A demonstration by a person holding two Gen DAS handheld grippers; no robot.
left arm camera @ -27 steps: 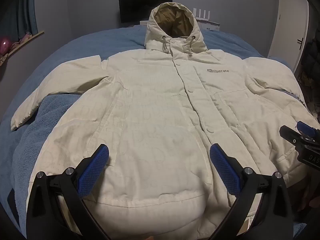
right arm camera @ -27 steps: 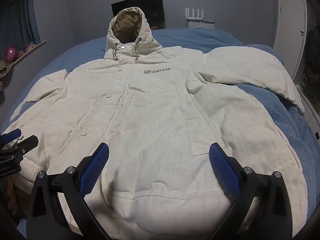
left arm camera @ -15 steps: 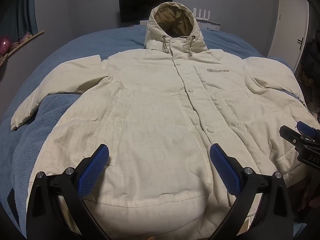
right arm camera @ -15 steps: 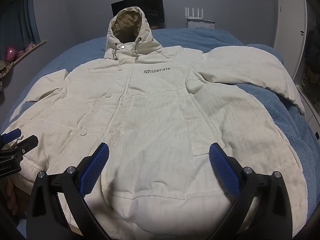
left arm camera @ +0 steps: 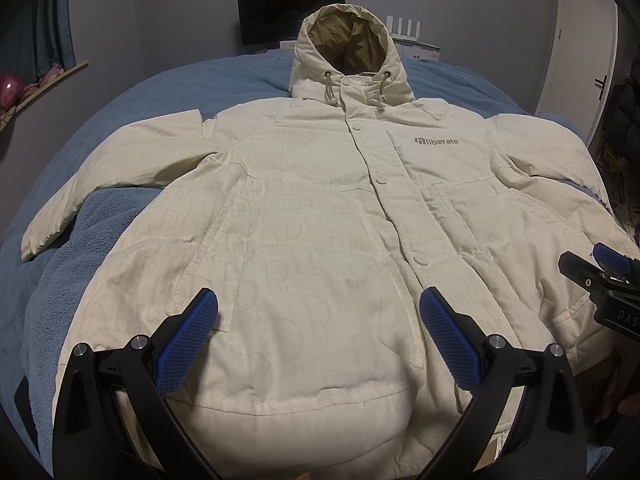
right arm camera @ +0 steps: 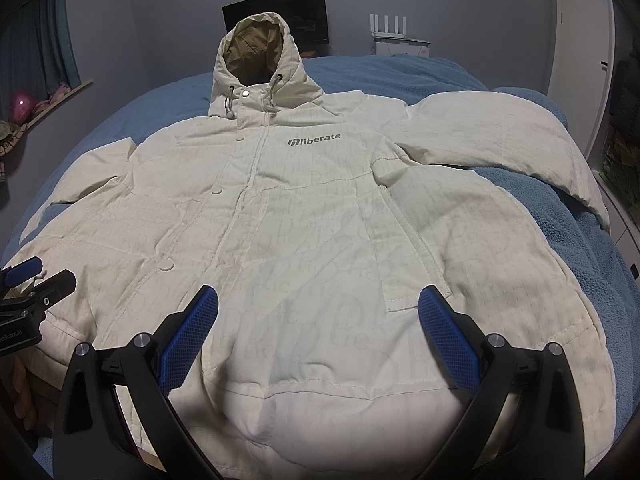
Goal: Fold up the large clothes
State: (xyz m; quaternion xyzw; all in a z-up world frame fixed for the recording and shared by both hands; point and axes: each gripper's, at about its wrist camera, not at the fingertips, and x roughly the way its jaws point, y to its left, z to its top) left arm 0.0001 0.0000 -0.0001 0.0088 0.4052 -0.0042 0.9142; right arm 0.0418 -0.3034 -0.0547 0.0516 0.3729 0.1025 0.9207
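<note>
One coat (left arm camera: 304, 216) lies face up and spread flat on the blue bed (left arm camera: 168, 88), front snapped closed, hem nearest the cameras and hood (left arm camera: 348, 44) at the far end. Going left to right in the left wrist view: one sleeve (left arm camera: 104, 172) is stretched out to the side over the blanket, the body lies in the middle, and the other sleeve (left arm camera: 548, 152) is stretched out toward the door (left arm camera: 580, 40). No fold shows anywhere, so the task is judged not begun: both sleeves and the body are left to fold. The left gripper (left arm camera: 318, 340) hangs above the hem with its jaws spread wide and nothing between them. The right gripper (right arm camera: 318, 340) hangs likewise above the hem on the other side, jaws spread wide and empty; each tool shows at the edge of the other's view. Count: one coat, two sleeves, one hood, two grippers, four blue pads. Three snaps are counted down the front, though the lower placket is dim and may hide more.
</note>
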